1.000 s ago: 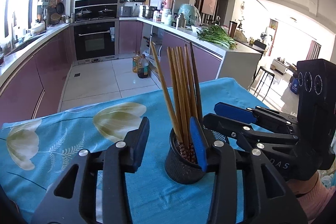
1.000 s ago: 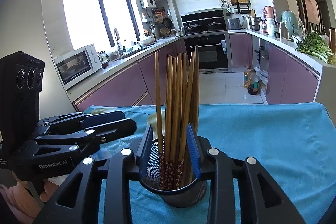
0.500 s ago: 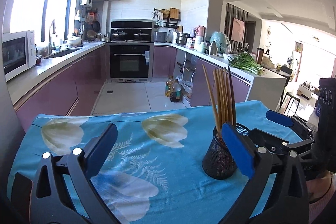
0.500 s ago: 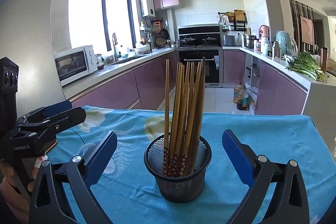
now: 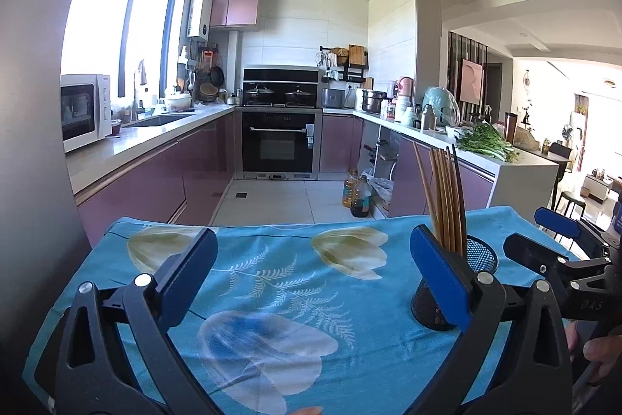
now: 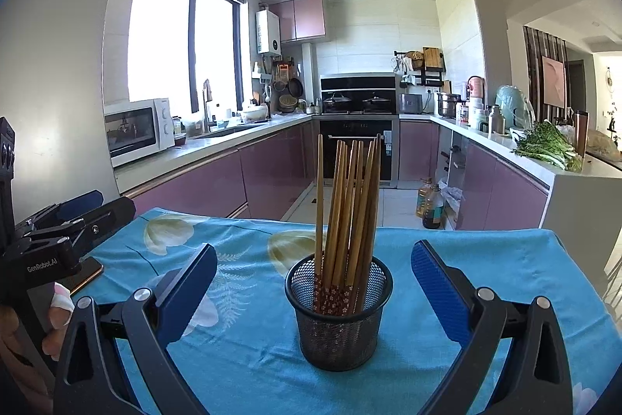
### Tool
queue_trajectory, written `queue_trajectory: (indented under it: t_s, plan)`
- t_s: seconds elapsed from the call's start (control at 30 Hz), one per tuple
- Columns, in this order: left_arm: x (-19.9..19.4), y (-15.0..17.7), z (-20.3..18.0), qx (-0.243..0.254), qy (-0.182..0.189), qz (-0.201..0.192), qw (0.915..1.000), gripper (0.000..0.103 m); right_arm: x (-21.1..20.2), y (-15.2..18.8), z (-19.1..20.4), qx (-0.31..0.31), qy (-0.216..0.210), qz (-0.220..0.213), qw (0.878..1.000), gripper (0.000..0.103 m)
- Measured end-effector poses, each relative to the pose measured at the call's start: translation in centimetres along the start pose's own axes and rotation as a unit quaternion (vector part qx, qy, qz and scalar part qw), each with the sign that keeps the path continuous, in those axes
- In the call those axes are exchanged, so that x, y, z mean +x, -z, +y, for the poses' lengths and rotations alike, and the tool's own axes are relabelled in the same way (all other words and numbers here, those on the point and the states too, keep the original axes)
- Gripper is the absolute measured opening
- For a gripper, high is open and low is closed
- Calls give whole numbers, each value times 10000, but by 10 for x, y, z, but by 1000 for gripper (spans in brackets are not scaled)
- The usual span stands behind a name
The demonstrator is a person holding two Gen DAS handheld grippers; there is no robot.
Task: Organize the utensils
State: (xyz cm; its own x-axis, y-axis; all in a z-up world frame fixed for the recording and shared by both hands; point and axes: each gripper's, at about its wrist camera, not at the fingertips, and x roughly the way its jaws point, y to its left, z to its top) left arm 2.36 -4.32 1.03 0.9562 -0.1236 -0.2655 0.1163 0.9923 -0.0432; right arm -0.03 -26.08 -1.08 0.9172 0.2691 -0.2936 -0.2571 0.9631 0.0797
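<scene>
Chopsticks standing in mesh holder, both jaws spread wide and empty.

Right gripper (image 6: 311, 294) squarely facing mesh holder (image 6: 338, 317) on blue-clothed bench (image 6: 486, 255), holder centred just ahead of its parted jaws, untouched. Chopsticks (image 6: 346, 205) upright, long axis near vertical, fanned slightly. Left gripper (image 5: 311, 279) aimed past the holder (image 5: 458, 282), which sits beyond its right-hand jaw. Right hand judged nearer for any next grasp.

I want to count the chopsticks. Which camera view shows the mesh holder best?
The right wrist view: the mesh holder stands whole and centred, chopsticks clear. In the left wrist view, a blue pad of the left gripper hides much of it.
</scene>
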Motion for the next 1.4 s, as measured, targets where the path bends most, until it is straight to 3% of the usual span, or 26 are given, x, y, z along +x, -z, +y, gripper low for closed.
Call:
queue_trajectory:
  t_s: [0.53,1.4]
  plan:
    - [-31,6,1,134,-333,-370,9987,97,-16,0,15,-99,90,-224,9997,97]
    - [-43,11,4,157,-423,-437,9980,97,-19,0,17,-26,157,-265,9995,97]
